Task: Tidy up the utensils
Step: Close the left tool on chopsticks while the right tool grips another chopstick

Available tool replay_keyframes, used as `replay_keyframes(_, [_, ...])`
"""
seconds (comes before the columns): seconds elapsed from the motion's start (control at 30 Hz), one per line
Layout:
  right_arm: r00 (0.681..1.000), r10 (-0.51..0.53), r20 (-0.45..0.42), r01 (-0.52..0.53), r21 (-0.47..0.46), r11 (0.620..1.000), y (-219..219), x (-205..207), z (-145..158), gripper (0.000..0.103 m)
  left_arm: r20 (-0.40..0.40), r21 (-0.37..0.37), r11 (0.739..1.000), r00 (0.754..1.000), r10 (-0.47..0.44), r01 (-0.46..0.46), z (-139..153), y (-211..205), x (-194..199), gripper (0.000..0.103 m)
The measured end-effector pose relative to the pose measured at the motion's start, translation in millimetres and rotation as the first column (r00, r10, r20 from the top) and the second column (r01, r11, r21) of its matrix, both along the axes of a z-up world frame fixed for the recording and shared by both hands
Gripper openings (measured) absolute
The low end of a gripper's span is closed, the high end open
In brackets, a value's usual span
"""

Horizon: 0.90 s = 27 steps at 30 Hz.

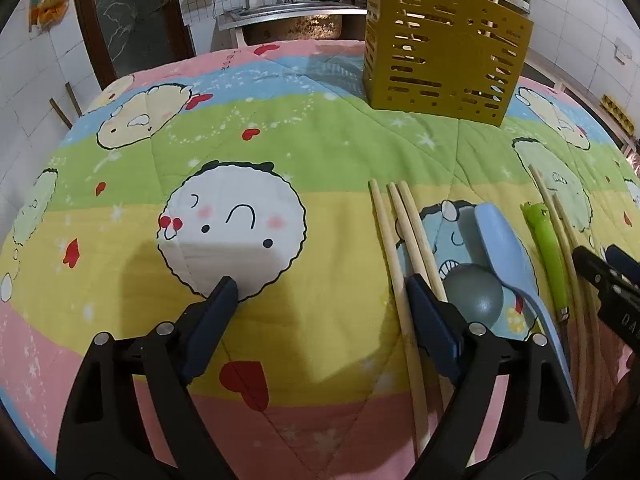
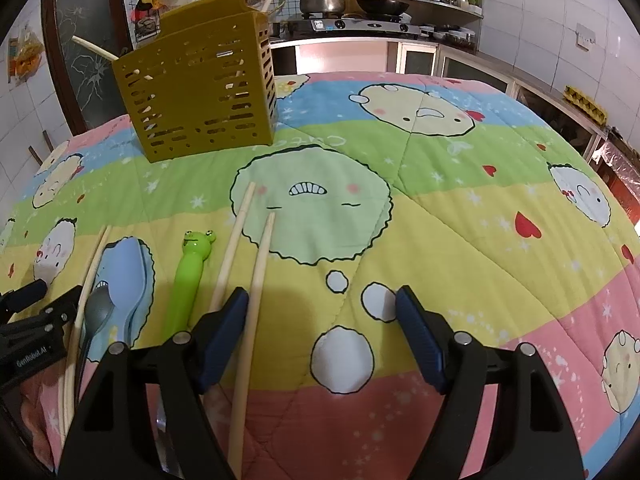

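Cartoon-print quilt point(image 2: 460, 208) covers the table; tiled kitchen wall point(image 2: 552, 16) behind.

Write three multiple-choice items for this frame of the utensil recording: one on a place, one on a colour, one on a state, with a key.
1. Where does the mustard-yellow slotted plastic utensil holder stand?
A. At the far side of the cartoon-print quilt, beyond the loose utensils
B. Between the right gripper's fingers
C. On the stove

2. What colour is the frog-headed plastic handle?
A. Red
B. Bright green
C. Black

3. How does the right gripper stand?
A. Shut on a spoon
B. Shut on the holder
C. Open, gripping nothing

Key: 1 A, the holder sits past the light wooden chopsticks and pale blue plastic spoon. 2 B, it shows bright green in both views. 3 C, its fingers stand wide apart, touching nothing on their inner faces.
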State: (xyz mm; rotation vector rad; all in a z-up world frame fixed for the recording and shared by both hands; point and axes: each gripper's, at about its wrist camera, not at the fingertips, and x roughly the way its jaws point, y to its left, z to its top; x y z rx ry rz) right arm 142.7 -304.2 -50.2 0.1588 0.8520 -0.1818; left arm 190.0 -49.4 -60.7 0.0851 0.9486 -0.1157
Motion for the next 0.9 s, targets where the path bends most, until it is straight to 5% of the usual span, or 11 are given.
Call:
replay_keyframes(0.17, [1.000,0.001,-0.015,-0.001,-0.024,1.000,3.2,2.5,0.2,0.074,-0.022,0.009,1.000,1.000,-0.004,0.004,2.7,-8.3,14.9,0.069])
replay_keyframes(0.33, [0.999,0.016,-0.046,-0.018,-0.048,0.999,10.1,8.6,3.1,0.057,-0.062,-0.003,0.999,0.997,-0.046,0.046,7.7,-21.0,30.0,0.042])
replay_keyframes(0.7, [0.986,0.054,-0.160,-0.062,-0.045,0.997,16.7,51.8,6.5,0.041,-0.116,-0.039,0.998,0.992,-0.051,0.047,6.0,-27.2,55.1,0.033])
replay_keyframes(0.9, [0.979,0.068,-0.191,-0.067,0.014,0.998,14.3,64.5,8.8,0.017,-0.108,-0.042,0.998,0.993,-0.045,0.041,6.3,-27.6,55.7,0.022])
